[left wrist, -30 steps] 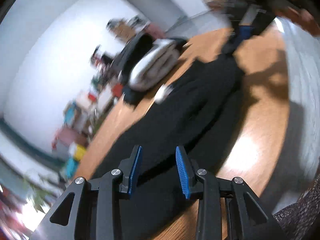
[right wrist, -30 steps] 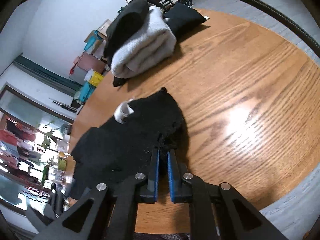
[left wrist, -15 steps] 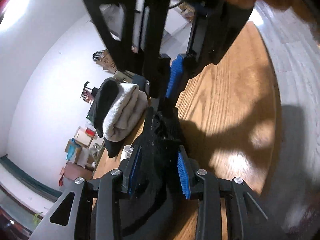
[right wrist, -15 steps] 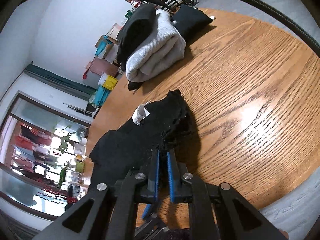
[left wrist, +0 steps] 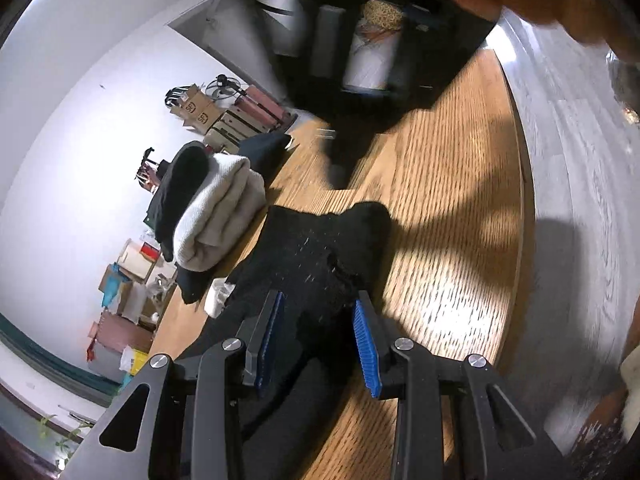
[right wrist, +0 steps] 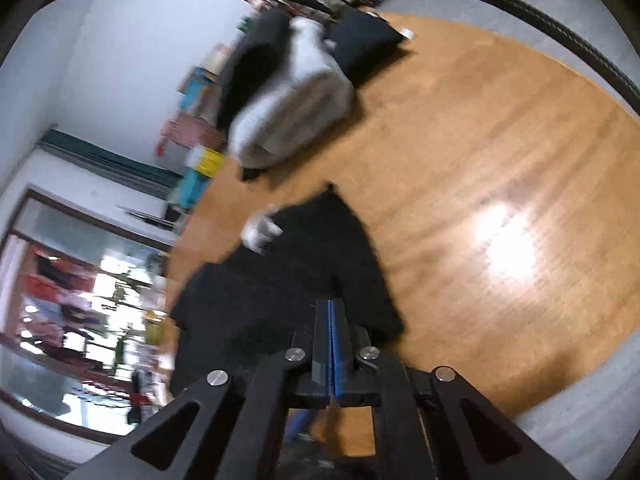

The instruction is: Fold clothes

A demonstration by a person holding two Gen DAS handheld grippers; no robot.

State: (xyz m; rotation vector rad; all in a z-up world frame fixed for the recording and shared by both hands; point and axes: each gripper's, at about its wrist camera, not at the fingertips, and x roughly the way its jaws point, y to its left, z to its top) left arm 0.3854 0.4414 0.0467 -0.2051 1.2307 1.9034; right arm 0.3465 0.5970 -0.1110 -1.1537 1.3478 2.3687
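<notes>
White walls and cardboard boxes (left wrist: pixel 200 110) ring the round oak table (right wrist: pixel 500 128) we work at, and its right half lies bare out to the curved rim, with a bright glare patch on the grain. Toward the far left edge sits a stack of folded clothes (left wrist: pixel 218 212), a grey knit with black pieces on and behind it. Our black garment (left wrist: pixel 316 248) lies bunched mid-table, a white tag (right wrist: pixel 260 232) showing at its left border. We hold the left gripper (left wrist: pixel 318 330) low over the near end of that cloth, blue pads spread apart with fabric between them. Our right gripper (right wrist: pixel 333 344) is above the garment's near edge, pads pressed together; whether cloth is pinched there we cannot tell.
</notes>
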